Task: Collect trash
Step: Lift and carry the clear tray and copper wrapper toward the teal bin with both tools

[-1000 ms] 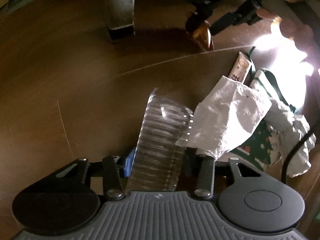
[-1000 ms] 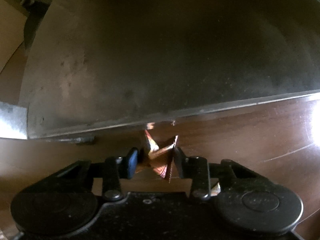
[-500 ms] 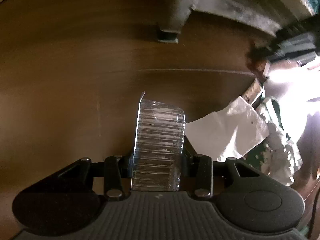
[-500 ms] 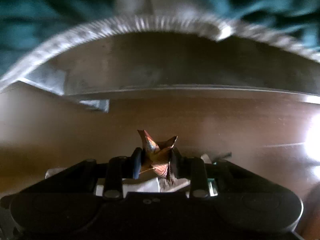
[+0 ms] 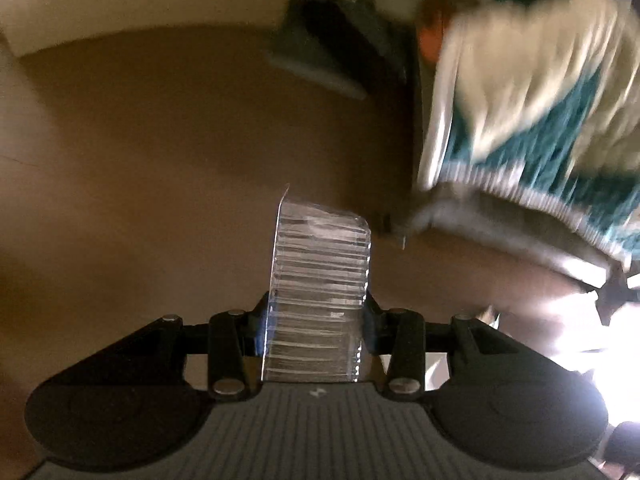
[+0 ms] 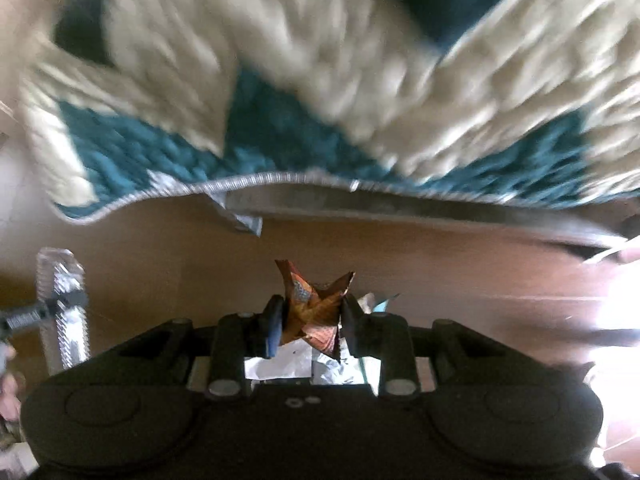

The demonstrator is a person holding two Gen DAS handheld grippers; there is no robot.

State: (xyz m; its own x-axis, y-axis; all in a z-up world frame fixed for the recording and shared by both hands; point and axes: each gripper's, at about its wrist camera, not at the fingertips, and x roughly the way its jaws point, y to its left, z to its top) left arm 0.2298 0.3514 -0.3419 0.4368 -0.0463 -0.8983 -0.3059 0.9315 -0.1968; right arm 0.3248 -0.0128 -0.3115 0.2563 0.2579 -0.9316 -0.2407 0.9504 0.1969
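Observation:
My left gripper point(image 5: 318, 316) is shut on a clear ribbed plastic tray point(image 5: 320, 280) that stands up between the fingers, held above the brown floor. The tray also shows at the far left of the right wrist view point(image 6: 62, 304). My right gripper point(image 6: 310, 320) is shut on a crumpled orange-brown wrapper point(image 6: 314, 306). White crumpled paper point(image 6: 280, 364) and other litter lie below the right gripper, mostly hidden by its body.
A teal and cream rug point(image 6: 320, 92) with a grey fringed edge lies ahead of the right gripper; it also fills the right of the left wrist view point(image 5: 540, 112). A dark furniture leg point(image 5: 328, 56) stands on the brown floor point(image 5: 160, 160). Bright glare sits at the right.
Both grippers have lifted and tilted up with their loads. The litter pile has dropped out of the left view, and the rug now fills the upper part of both views.

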